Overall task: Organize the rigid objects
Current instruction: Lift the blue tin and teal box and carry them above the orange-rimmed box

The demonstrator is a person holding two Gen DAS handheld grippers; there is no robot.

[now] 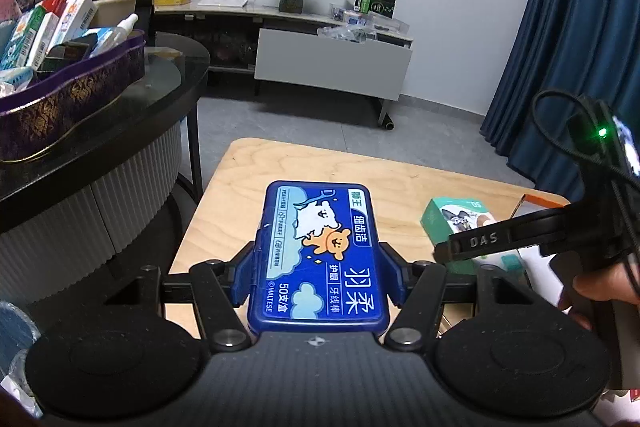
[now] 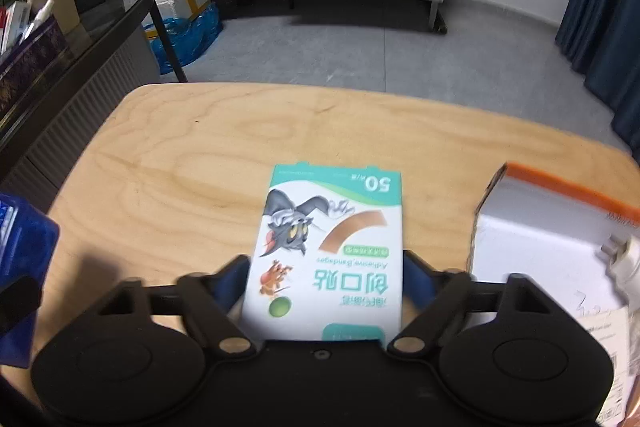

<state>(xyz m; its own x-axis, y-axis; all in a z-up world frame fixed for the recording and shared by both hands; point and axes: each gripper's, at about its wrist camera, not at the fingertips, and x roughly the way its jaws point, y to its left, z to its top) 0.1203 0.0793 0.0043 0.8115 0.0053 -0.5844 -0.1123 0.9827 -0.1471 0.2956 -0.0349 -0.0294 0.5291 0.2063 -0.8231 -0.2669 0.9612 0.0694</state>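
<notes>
Because the left gripper pinched only the near half of the blue floss-pick case, its far end overhung the wooden table and seemed liable to tip or slide free on a quick swing toward the purple tray; its jaws stood narrowed, clamped on the case's long sides. Through the right wrist camera, the right gripper likewise clasped the adhesive bandage box by its edges above the table, beside the white box, and that light carton looked crushable

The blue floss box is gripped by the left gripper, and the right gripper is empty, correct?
Not quite. The left gripper does hold the blue floss box, but the right gripper isn't empty: the right wrist view shows it shut on a bandage box.
</notes>
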